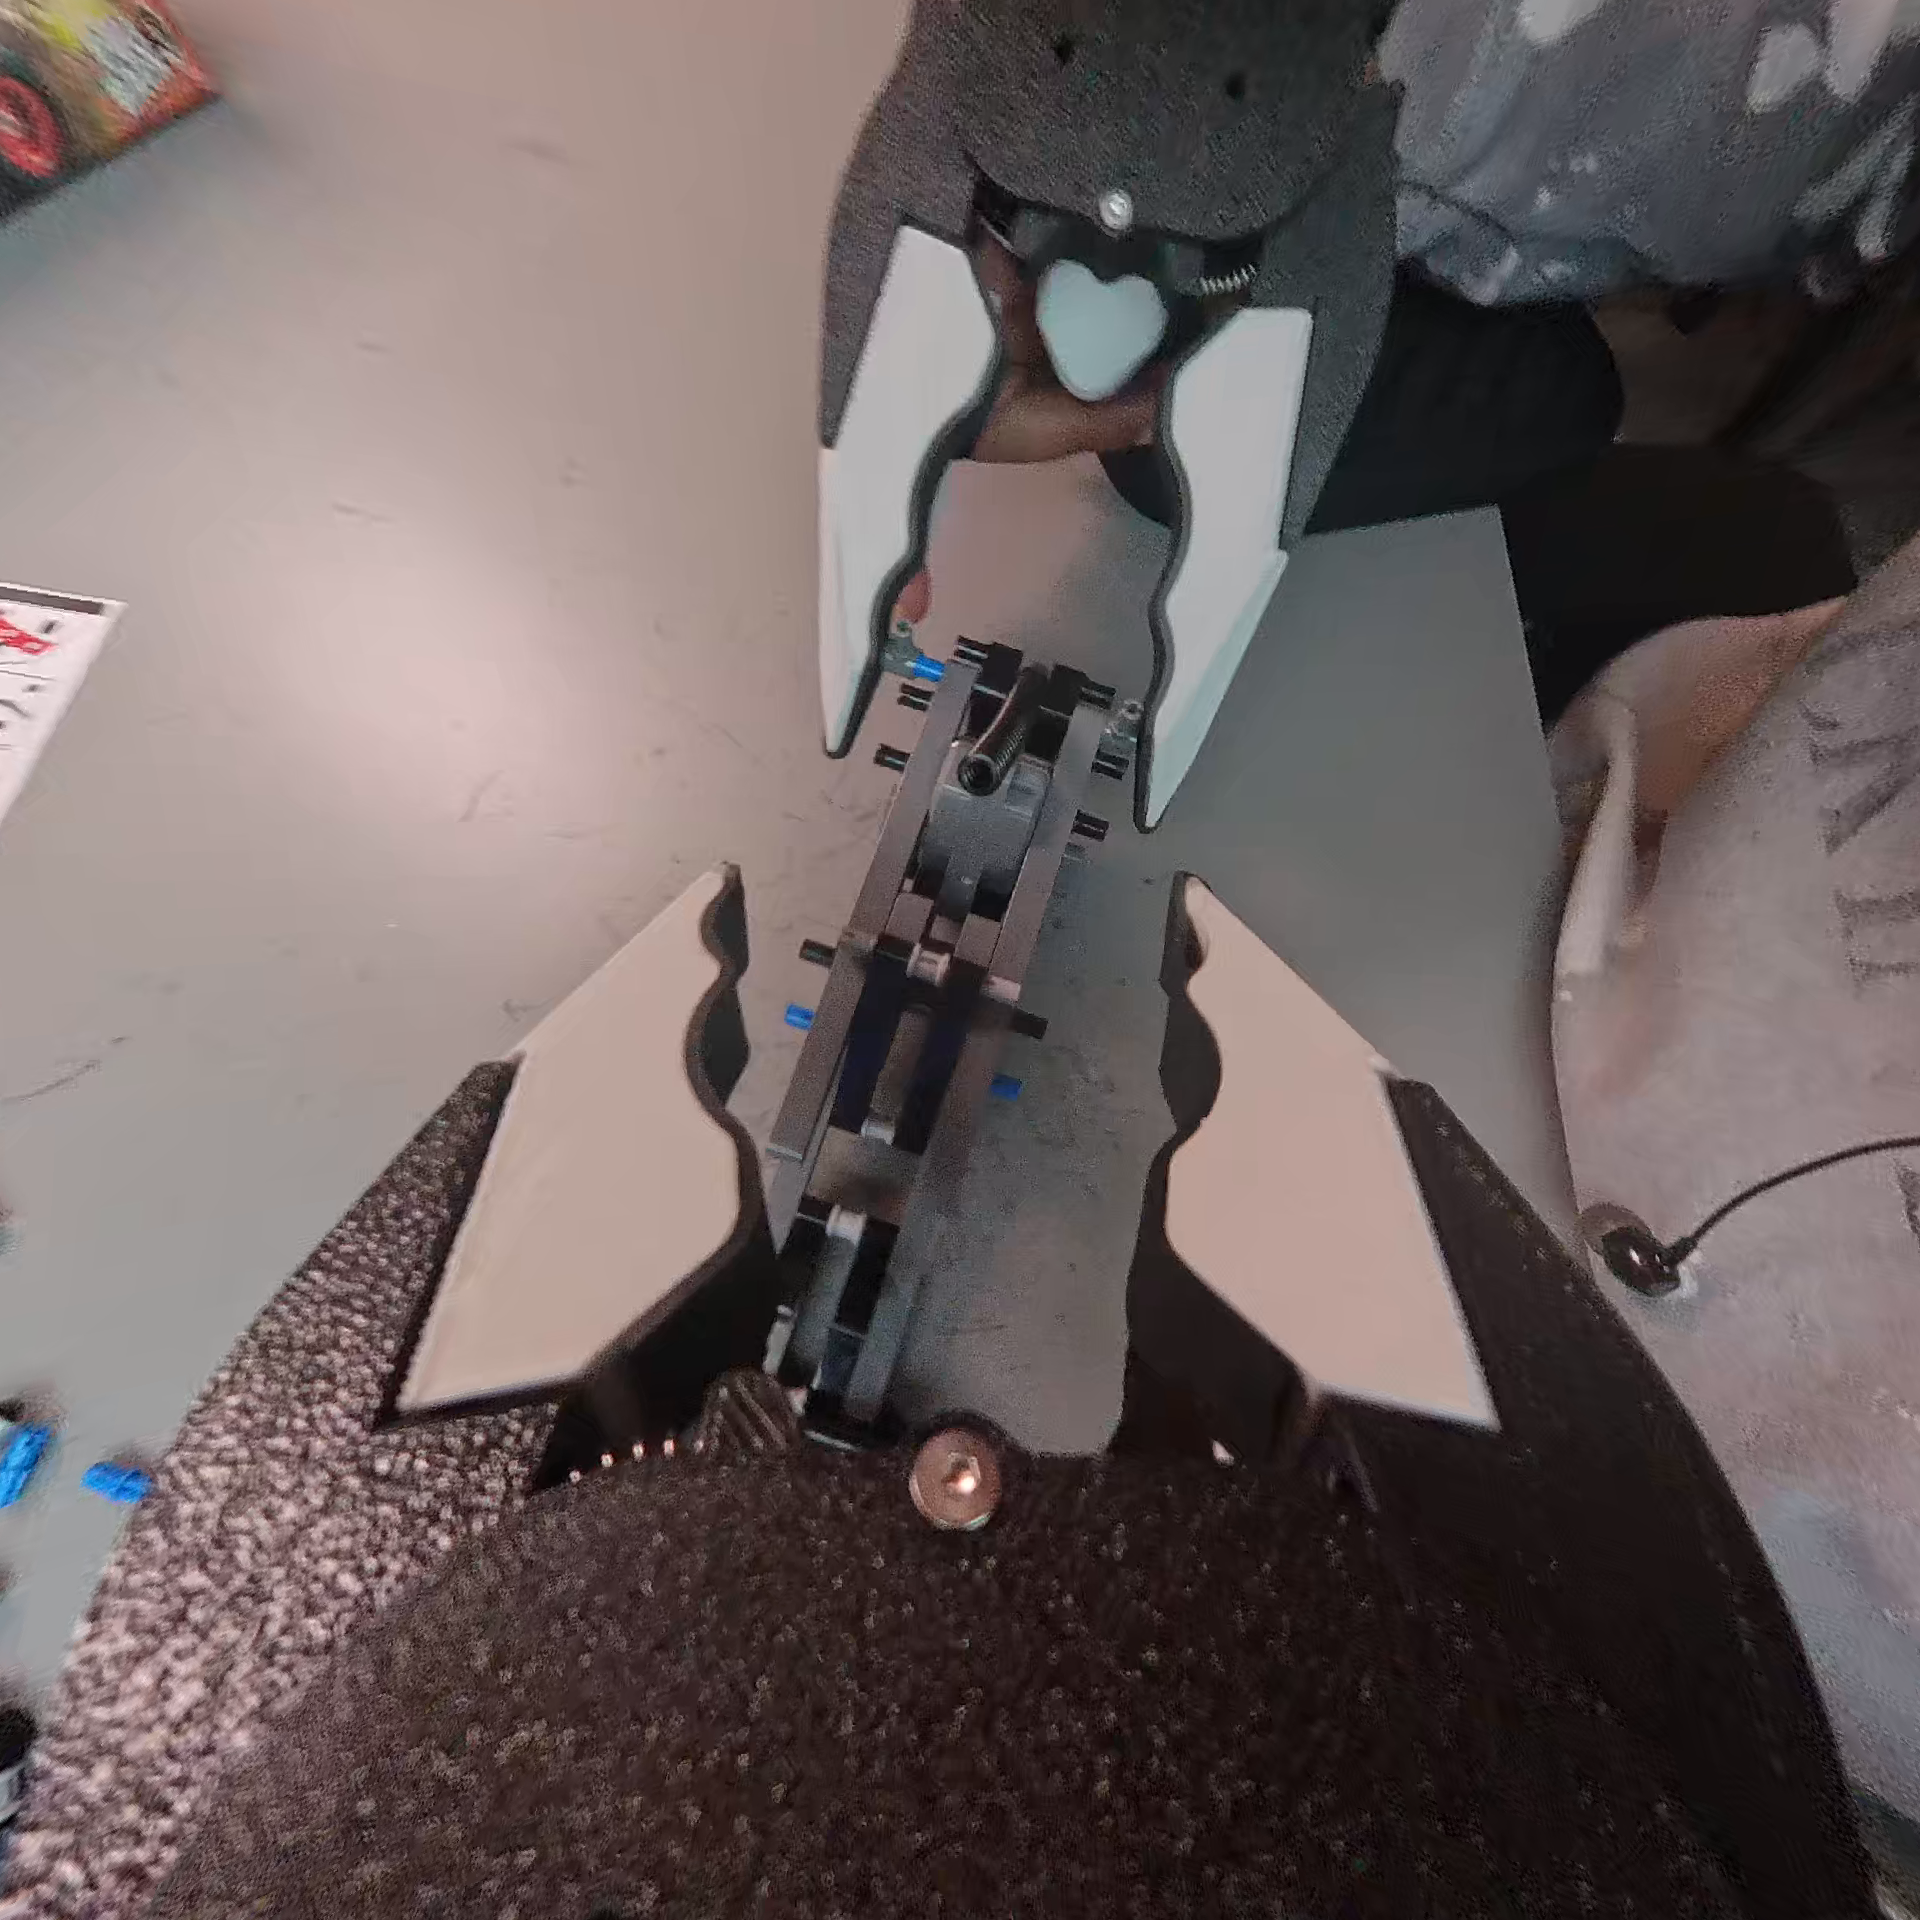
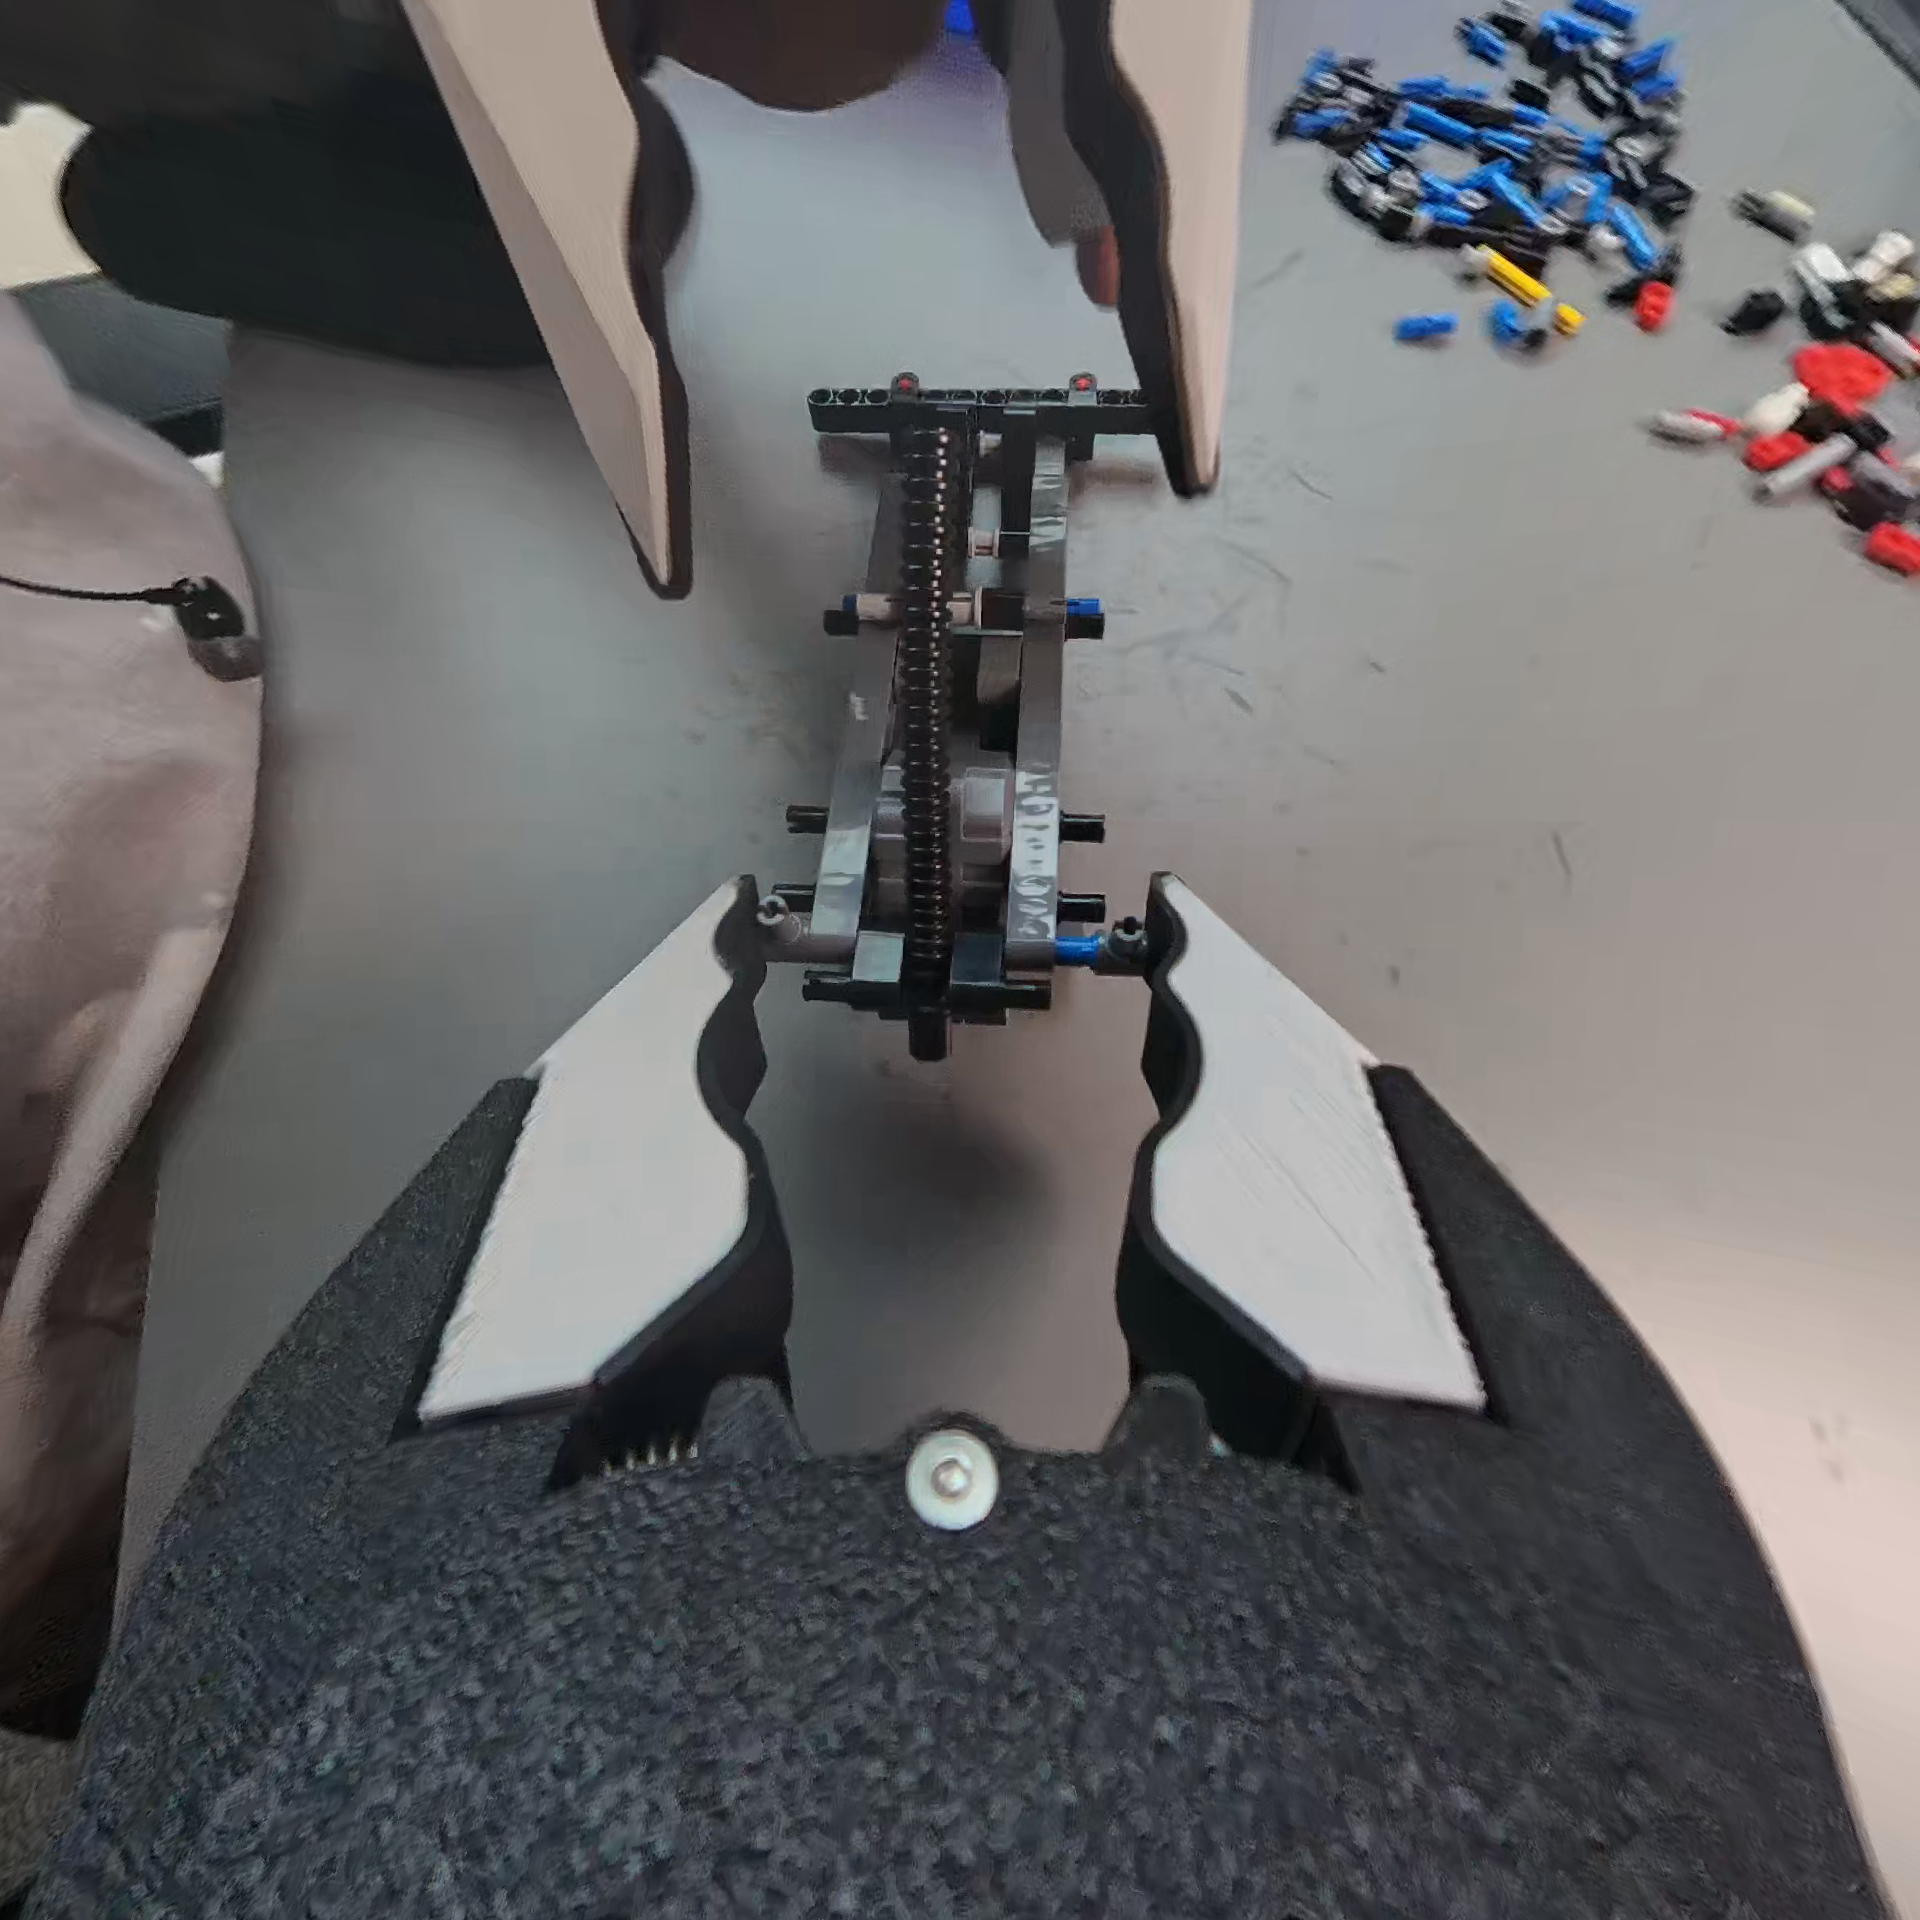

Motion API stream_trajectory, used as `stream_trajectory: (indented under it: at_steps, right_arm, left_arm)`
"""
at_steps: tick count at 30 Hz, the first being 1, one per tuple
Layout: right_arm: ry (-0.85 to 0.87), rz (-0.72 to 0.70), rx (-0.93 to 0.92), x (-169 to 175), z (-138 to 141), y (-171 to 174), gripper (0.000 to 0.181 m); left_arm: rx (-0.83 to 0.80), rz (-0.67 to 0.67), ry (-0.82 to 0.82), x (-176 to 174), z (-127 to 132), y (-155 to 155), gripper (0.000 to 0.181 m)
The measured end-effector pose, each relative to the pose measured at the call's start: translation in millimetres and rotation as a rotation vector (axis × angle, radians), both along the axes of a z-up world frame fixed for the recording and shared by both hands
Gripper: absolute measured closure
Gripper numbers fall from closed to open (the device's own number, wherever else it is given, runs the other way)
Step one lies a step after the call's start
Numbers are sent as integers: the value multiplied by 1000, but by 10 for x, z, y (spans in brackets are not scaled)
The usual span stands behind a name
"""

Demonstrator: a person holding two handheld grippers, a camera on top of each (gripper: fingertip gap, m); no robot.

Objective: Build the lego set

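A long grey and black lego assembly (image 1: 873, 914) with a black coiled rod (image 2: 928, 727) along its middle stretches between the two grippers over the grey table (image 1: 416, 727). My left gripper (image 1: 956, 883) is open around its cross-beam end; only one finger (image 2: 1195, 457) touches the black cross beam (image 2: 977, 398). My right gripper (image 2: 951, 894) faces it from the other end. Its fingertips (image 2: 1158, 904) press on the small grey connectors on both sides of the assembly (image 2: 1042, 717), and that end is held slightly above the table. The right gripper also shows in the left wrist view (image 1: 1003, 779).
A pile of loose blue and black pieces (image 2: 1507, 156) and red and white pieces (image 2: 1829, 416) lies at the far right. An instruction sheet (image 1: 42, 675), a box (image 1: 83, 83) and a few blue pins (image 1: 31, 1455) lie to the left. A person's clothing (image 1: 1714, 935) is beyond the table edge. There is about 6 cm between the tips of the two grippers.
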State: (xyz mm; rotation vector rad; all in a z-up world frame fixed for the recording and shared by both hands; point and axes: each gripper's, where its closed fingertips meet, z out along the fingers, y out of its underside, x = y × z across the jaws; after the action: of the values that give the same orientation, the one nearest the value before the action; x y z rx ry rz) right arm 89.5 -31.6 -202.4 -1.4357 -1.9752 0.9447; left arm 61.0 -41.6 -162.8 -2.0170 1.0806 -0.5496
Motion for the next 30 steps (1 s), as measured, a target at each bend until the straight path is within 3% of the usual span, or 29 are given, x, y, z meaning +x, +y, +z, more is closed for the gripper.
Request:
stream_trajectory:
  at_steps: [4,7,18,22,30]
  right_arm:
    - [14,186,-33,-121,-4,-199,108]
    - [38,221,-37,-198,2,-253,108]
    - [139,189,-94,-201,67,-169,113]
    - [137,193,-95,-201,62,-170,122]
    - [136,198,-92,-221,63,-166,122]
  left_arm:
    - [-112,-116,107,149,-303,-129,108]
    - [-108,-126,151,192,-459,-152,117]
    - [-110,-85,15,154,-450,-105,118]
    - [-97,-68,15,137,-455,-78,119]
    - [-96,-67,7,112,-457,-71,119]
